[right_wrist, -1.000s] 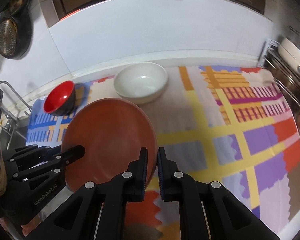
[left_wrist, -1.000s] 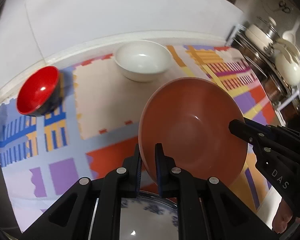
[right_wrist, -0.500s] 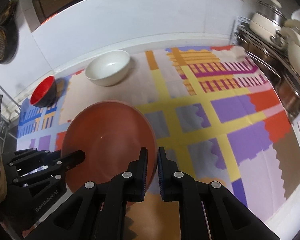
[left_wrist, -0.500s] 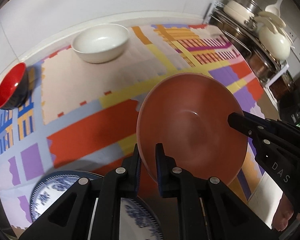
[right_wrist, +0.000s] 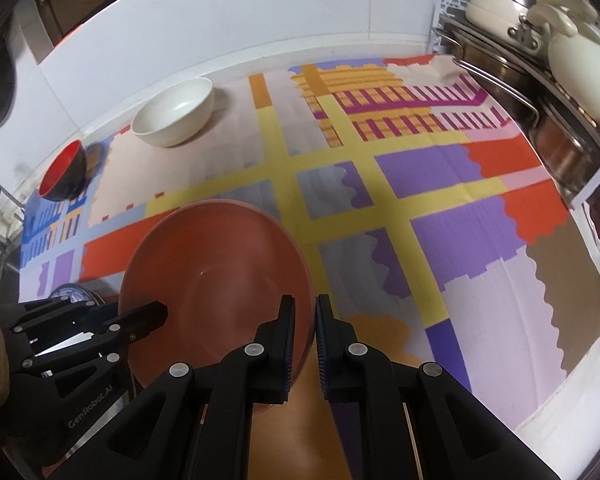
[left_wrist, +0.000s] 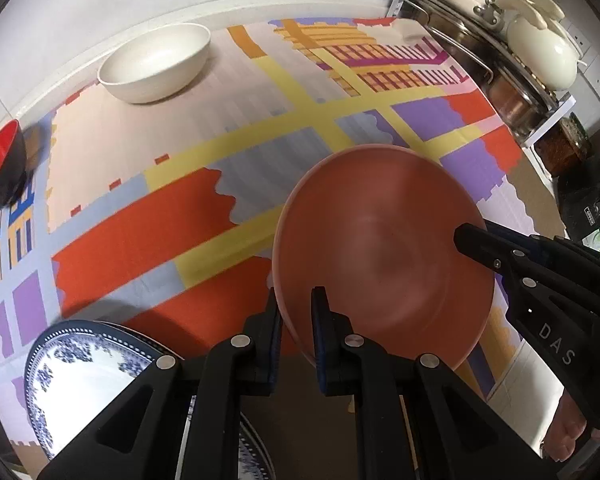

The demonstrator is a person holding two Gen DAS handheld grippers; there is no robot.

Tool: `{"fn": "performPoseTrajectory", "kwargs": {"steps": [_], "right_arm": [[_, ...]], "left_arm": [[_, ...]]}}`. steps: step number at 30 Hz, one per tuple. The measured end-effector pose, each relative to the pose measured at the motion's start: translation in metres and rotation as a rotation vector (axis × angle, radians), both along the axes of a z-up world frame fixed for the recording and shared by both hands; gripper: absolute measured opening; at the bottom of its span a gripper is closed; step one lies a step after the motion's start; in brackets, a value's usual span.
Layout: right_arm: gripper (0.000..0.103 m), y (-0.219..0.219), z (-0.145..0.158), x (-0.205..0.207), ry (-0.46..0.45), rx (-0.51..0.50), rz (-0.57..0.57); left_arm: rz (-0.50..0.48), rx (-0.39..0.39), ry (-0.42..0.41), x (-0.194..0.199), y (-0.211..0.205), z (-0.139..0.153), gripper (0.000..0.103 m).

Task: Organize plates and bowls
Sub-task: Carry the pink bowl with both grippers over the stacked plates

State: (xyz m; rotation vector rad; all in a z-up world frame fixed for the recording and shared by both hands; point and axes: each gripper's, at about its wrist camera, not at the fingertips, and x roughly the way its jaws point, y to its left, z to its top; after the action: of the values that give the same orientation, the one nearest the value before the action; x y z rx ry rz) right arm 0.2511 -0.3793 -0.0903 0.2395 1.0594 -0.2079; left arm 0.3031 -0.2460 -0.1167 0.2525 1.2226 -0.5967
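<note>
A terracotta plate (left_wrist: 384, 256) hangs tilted above the patterned cloth, gripped from both sides. My left gripper (left_wrist: 296, 308) is shut on its left rim, and my right gripper (right_wrist: 305, 316) is shut on its right rim (right_wrist: 300, 264). A blue-and-white patterned plate (left_wrist: 88, 364) lies at the near left, below the left gripper, partly hidden by it. Near the back wall stands a cream bowl (left_wrist: 156, 64). A red-lined black bowl (left_wrist: 0, 168) sits at the far left edge.
A colourful patterned cloth (right_wrist: 440, 184) covers the counter. At the right stands a metal rack (right_wrist: 540, 80) with pots, lids and a cream kettle. The white wall runs along the back. A counter edge shows at the near right.
Both grippers have carried the terracotta plate toward the near right and slightly down. The bowls have receded to the left, and the blue-and-white plate has come into fuller view.
</note>
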Motion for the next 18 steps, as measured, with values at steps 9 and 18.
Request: {"fn": "performPoseTrajectory", "kwargs": {"steps": [9,18], "right_arm": [[0.012,-0.009,-0.010,-0.004,0.024,0.012,0.005],[0.012,-0.012,-0.017,-0.004,0.039,0.028,0.014]], "left_arm": [[0.010,0.020,0.014,-0.005,-0.008,-0.007,0.015],[0.020,0.031,0.019,-0.006,-0.011,-0.011,0.015]]}}
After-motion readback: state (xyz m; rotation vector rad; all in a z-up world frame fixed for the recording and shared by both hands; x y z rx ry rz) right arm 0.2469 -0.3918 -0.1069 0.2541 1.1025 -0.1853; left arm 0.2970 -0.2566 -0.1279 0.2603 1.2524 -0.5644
